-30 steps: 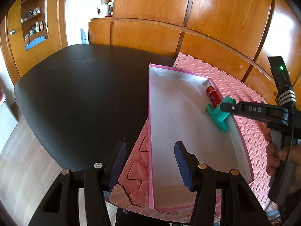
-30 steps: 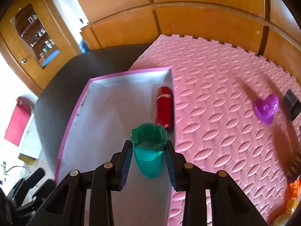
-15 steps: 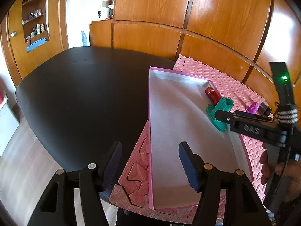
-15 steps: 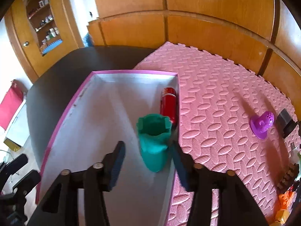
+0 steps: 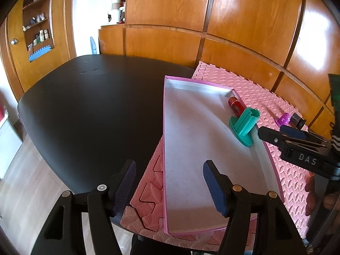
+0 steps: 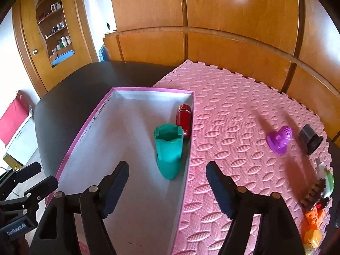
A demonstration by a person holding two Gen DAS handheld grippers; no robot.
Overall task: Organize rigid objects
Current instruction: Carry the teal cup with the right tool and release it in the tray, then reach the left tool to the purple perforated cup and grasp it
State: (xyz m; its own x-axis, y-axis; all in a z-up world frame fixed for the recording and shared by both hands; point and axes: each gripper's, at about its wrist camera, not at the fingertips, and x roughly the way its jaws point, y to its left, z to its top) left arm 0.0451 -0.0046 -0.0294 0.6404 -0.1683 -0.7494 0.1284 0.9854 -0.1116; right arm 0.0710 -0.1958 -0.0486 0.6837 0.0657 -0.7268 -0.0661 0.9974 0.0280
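A pink-rimmed box [image 6: 85, 131] with a pale floor lies on the pink foam mat [image 6: 233, 106]. Inside it, against the right wall, a teal plastic holder [image 6: 169, 148] [image 5: 244, 125] lies on its side. Just beyond that holder lies a red cylinder [image 6: 184, 116] [image 5: 235, 106]. My right gripper [image 6: 167, 167] [image 5: 274, 130] hangs just short of the teal holder. Its jaws are opening and do not touch the holder. My left gripper [image 5: 169, 170] [image 6: 40, 176] hovers over the box's near left wall [image 5: 164, 148]. Its jaws are opening too, with nothing held.
On the mat to the right lie a purple piece [image 6: 279, 138], a black cylinder [image 6: 310, 138] and several small toys [image 6: 316, 201] at the edge. The black table [image 5: 85, 106] stretches left of the box. Wooden wall panels stand behind.
The right gripper has let go of the teal holder, spread its jaws and drawn back. The holder stays in the box beside the red cylinder. The left jaws have widened a little.
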